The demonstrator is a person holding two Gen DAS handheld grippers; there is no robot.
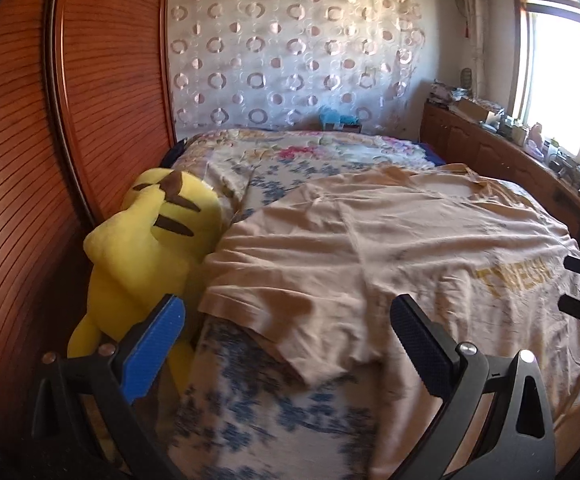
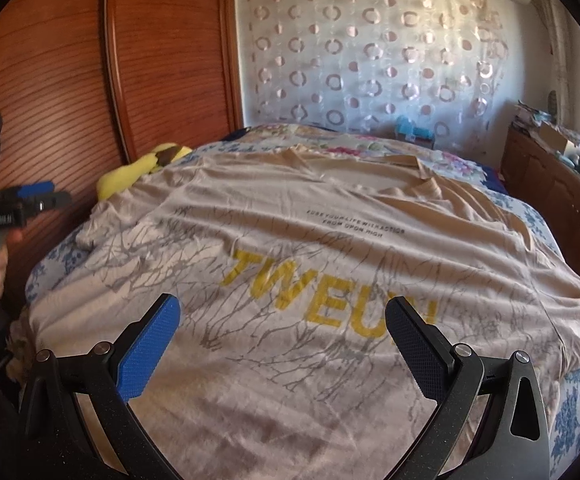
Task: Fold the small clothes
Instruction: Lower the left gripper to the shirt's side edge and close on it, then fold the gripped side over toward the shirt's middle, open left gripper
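Left gripper [image 1: 285, 340] jaws spread wide, empty, above the near left sleeve. Right gripper [image 2: 281, 336] likewise agape, holding nothing, over the chest print. Beige T-shirt [image 2: 330, 216] lies flat on floral bedspread [image 1: 265, 412]; yellow plush toy [image 1: 149, 236] beside it

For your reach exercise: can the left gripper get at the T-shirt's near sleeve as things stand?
Probably yes. The left gripper is open just short of the sleeve, which lies flat on the bed; the yellow plush toy sits off to the side.
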